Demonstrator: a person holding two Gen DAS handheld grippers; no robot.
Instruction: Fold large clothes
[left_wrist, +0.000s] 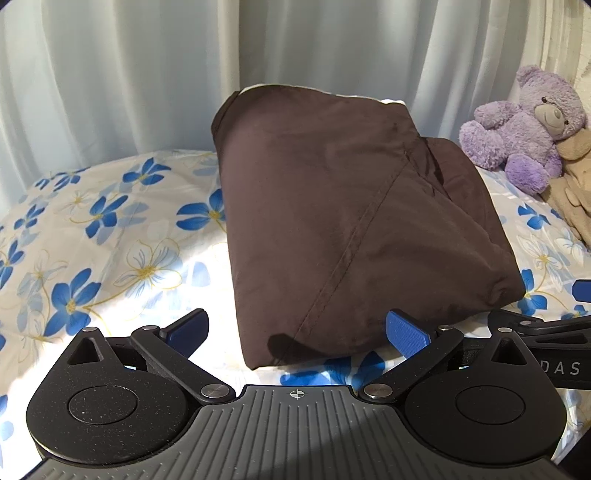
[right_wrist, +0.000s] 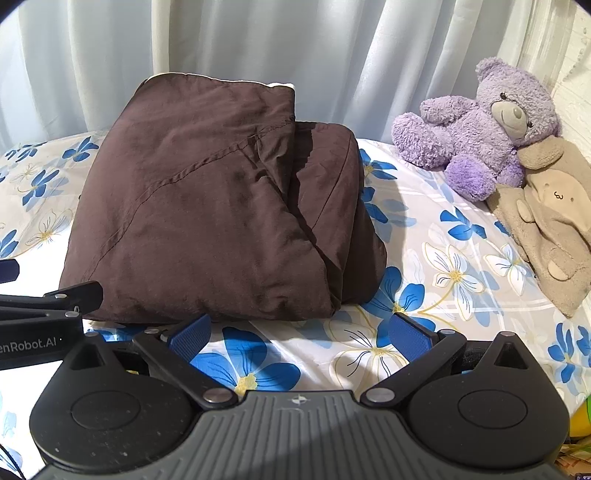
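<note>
Both grippers sit low over the bed, side by side, pointing at the curtain. Left gripper (left_wrist: 297, 332) first: its two blue pads are spread wide, nothing between them but the near edge of the folded garment (left_wrist: 347, 221), which lies just ahead at twelve o'clock. From here the pads look just short of the cloth, though whether they brush it is hard to tell. Off at three o'clock in that view, the black frame of the other tool pokes in.

Right gripper (right_wrist: 299, 338) now: also gaping, pads wide apart, holding nothing, hovering above the flowered bedsheet (right_wrist: 443, 273). The garment (right_wrist: 207, 206) sits ahead and a little to eleven o'clock of it, near but apart, a strip of blue-flower sheet showing between the pads and the cloth. At nine o'clock the left tool's frame comes into that picture.

The garment itself is a dark brown bundle, folded into a thick pad, a stitched seam running slantwise across its top layer, a second fold tucked beneath on its right side. A sliver of pale lining shows at the far edge. It rests in the middle of the bed on the sheet.

Over at two o'clock, well apart from the bundle, a purple teddy bear (right_wrist: 491, 125) sits leaning on a beige soft toy (right_wrist: 550, 214). Pale curtain (left_wrist: 147, 74) hangs behind everything.
</note>
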